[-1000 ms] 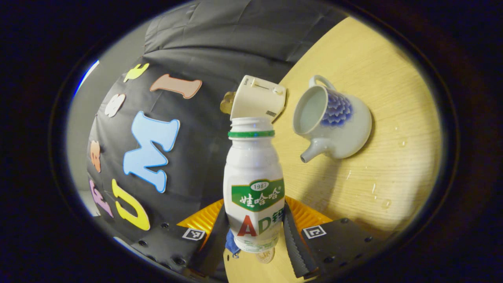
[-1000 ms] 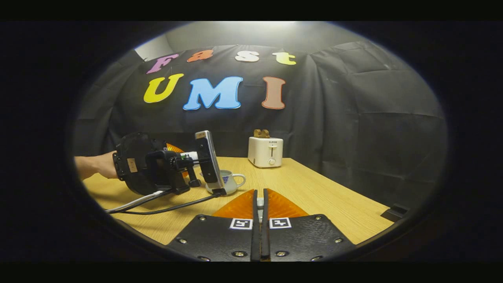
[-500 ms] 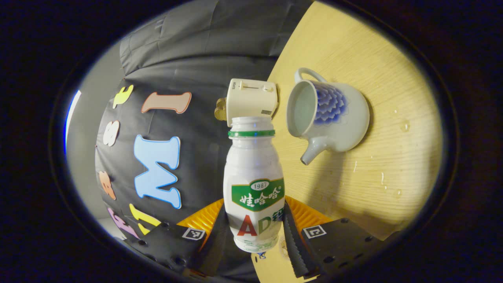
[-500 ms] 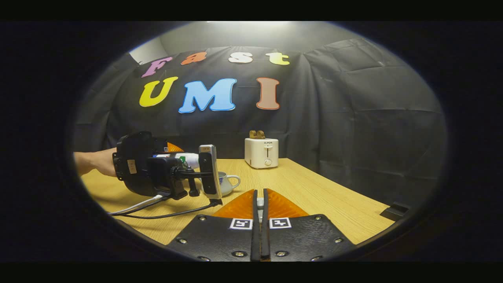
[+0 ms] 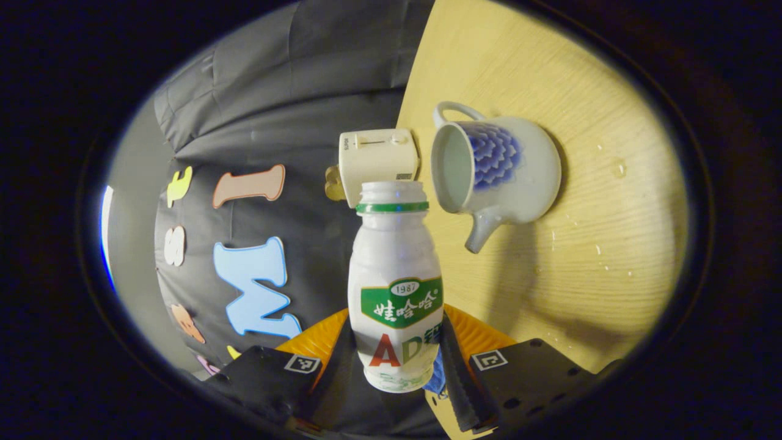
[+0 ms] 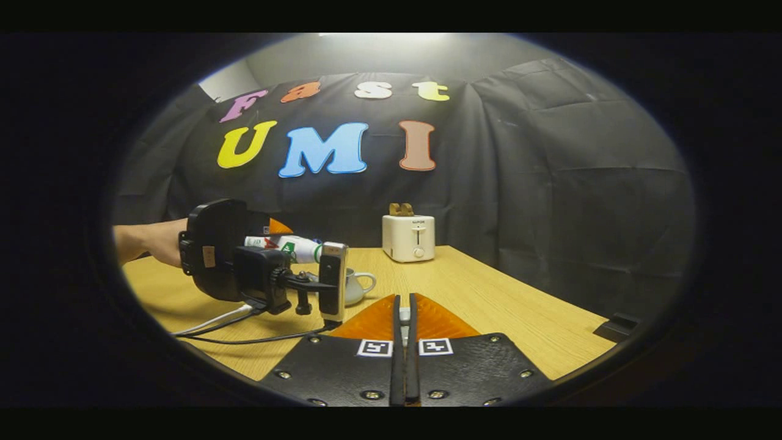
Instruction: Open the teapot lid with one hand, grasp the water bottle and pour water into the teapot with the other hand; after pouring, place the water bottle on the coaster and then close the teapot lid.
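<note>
Bottle (image 5: 395, 287) pinched low on its body between the left gripper's (image 5: 397, 366) two fingers, neck pointing at 12 o'clock in the left gripper view, uncapped. In the right gripper view the bottle (image 6: 287, 247) lies near horizontal above the table (image 6: 489, 299), mouth toward the teapot (image 6: 353, 287). Teapot (image 5: 495, 171) sits at 2 o'clock from the bottle mouth, lid off, opening bare, spout toward 7 o'clock. Drops on the table (image 5: 611, 244) around it. Right gripper (image 6: 404, 318) has its fingers nearly together on something small and pale, likely the lid; can't confirm. Whether water flows now, cannot tell.

Handling guess: bottle is thin plastic, light, smooth, squeezes easily, so grip mid-to-low body, moderate force. Teapot is glazed ceramic, heavy, breakable, slippery when wet; take by handle (image 5: 453, 110).
</note>
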A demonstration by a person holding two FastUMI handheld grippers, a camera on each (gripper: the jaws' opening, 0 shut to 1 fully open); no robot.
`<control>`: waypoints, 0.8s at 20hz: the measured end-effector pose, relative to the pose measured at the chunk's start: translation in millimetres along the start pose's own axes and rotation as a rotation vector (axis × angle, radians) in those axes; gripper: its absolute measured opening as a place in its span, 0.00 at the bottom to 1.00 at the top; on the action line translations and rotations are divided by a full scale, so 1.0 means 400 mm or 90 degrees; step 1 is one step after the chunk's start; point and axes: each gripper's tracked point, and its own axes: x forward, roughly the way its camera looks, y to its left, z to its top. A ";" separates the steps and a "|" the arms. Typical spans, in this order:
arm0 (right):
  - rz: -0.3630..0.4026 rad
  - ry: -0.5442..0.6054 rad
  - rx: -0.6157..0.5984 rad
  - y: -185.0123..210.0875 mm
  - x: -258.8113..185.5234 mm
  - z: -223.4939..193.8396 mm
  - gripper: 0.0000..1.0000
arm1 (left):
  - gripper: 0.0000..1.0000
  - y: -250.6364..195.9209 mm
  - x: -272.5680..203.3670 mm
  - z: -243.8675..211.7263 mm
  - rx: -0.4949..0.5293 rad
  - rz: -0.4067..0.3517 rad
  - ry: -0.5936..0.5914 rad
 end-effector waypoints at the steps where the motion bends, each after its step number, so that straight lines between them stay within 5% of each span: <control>1: 0.000 0.001 0.000 0.001 -0.001 0.001 0.01 | 0.81 0.004 -0.002 -0.002 0.008 0.002 0.001; 2: 0.000 0.001 0.000 0.001 0.000 -0.002 0.01 | 0.70 0.009 -0.002 -0.003 0.018 0.007 0.002; 3: 0.000 0.001 0.000 0.001 0.000 -0.001 0.01 | 0.69 0.017 -0.001 -0.005 0.031 0.014 0.003; 6: -0.001 0.000 -0.001 0.000 0.003 0.000 0.01 | 0.80 0.027 0.001 -0.002 0.070 0.024 0.000; 15: -0.001 0.001 0.000 0.000 0.001 -0.001 0.01 | 0.75 0.056 -0.002 0.001 0.098 0.039 -0.003; 16: -0.001 0.001 0.001 -0.002 -0.001 0.001 0.01 | 0.80 0.059 -0.001 -0.001 0.101 0.042 -0.002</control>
